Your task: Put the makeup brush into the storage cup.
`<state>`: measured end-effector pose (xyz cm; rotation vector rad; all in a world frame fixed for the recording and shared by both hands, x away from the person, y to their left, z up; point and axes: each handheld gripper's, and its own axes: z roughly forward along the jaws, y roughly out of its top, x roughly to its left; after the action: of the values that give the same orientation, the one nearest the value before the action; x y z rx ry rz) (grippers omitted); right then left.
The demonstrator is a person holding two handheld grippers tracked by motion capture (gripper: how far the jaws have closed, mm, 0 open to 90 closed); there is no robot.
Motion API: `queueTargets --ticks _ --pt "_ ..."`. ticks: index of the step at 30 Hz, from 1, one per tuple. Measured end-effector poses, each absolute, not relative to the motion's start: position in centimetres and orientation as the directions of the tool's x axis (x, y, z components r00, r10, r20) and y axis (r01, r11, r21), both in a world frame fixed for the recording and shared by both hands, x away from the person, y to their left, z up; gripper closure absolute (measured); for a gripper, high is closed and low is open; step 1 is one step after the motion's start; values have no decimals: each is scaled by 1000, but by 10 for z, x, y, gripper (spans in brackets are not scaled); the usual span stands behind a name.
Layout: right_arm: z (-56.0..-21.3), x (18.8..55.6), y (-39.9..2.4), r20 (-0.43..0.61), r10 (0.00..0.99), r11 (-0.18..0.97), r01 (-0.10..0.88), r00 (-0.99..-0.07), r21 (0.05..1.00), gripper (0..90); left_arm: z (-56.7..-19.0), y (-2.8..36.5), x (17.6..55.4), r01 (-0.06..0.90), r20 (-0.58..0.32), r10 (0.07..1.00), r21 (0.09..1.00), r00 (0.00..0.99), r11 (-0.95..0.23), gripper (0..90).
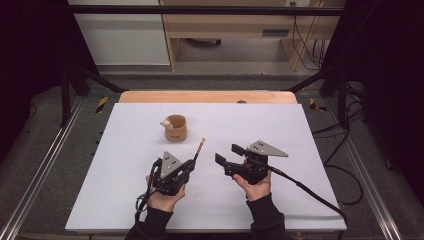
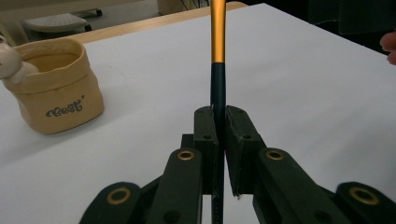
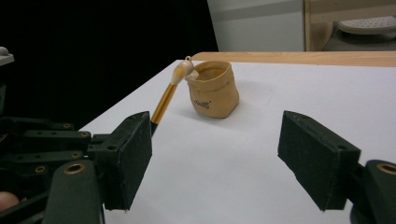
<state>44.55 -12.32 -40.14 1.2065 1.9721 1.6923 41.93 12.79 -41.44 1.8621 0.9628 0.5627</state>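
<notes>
My left gripper [image 1: 192,163] is shut on a slim pen [image 1: 199,147] with a dark lower shaft and an orange-gold upper part; in the left gripper view the pen [image 2: 217,32] rises straight out between the pressed jaws of the left gripper [image 2: 218,126]. A tan fabric pouch [image 1: 175,128] with a small pale animal figure [image 2: 9,60] on its rim stands just beyond, left of the pen tip. My right gripper [image 1: 229,154] stands open beside it, with nothing between the jaws; the right gripper [image 3: 217,163] faces the pouch [image 3: 212,91] and the pen [image 3: 164,103].
A white sheet [image 1: 125,200] covers the table, with a wooden edge [image 1: 207,96] at the far side. A cable [image 1: 310,192] trails from the right gripper to the right. Black frame rails and wooden shelving stand beyond the table.
</notes>
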Motion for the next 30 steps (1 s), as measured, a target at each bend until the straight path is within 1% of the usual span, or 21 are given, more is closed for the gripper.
queueTargets --ticks 17,30 --pt "-419 449 -108 354 718 -62 452 -599 890 330 -426 113 415 384 -31 803 889 595 -250 830" --pt "-424 452 -103 403 707 -97 486 -581 869 407 -428 104 415 382 -43 796 892 604 -241 830"
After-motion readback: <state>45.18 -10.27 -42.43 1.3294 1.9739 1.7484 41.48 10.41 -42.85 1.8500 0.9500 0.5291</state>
